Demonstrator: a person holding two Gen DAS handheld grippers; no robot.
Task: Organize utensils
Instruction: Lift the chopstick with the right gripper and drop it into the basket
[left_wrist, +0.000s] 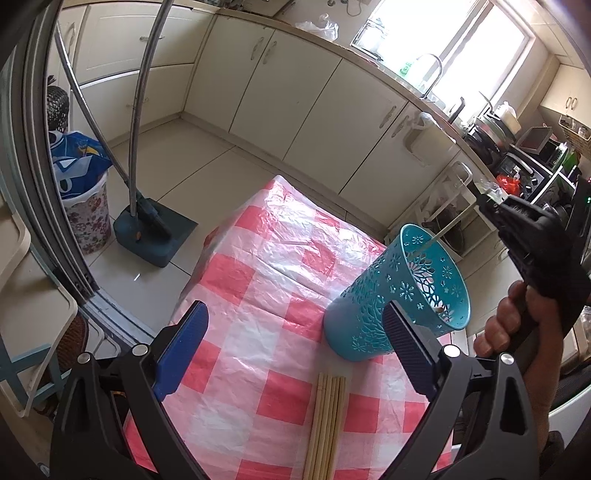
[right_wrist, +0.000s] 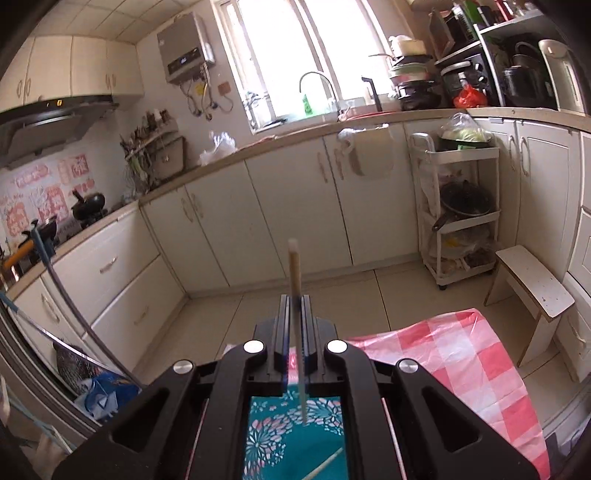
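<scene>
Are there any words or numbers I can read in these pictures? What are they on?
None can be read.
Pink wall stickers by the stove: characters, too blurred to read.
Water heater display: small glowing marks, too small to read.
Green bottle by the sink: label unreadable.

The left wrist camera sits just behind its own gripper (left_wrist: 293, 354) and looks down at a slant over the checked tablecloth (left_wrist: 280, 258), close to it, with the kitchen floor and cupboards beyond. The right wrist camera rides behind the right gripper (right_wrist: 295, 306) and faces more level, toward the window (right_wrist: 295, 55) and counter, from higher up. Both views share the teal holder (left_wrist: 399, 299) (right_wrist: 273, 432), the tablecloth (right_wrist: 461, 354), the tap (left_wrist: 430, 70) (right_wrist: 317, 83) and the white cart (right_wrist: 458, 206).
</scene>
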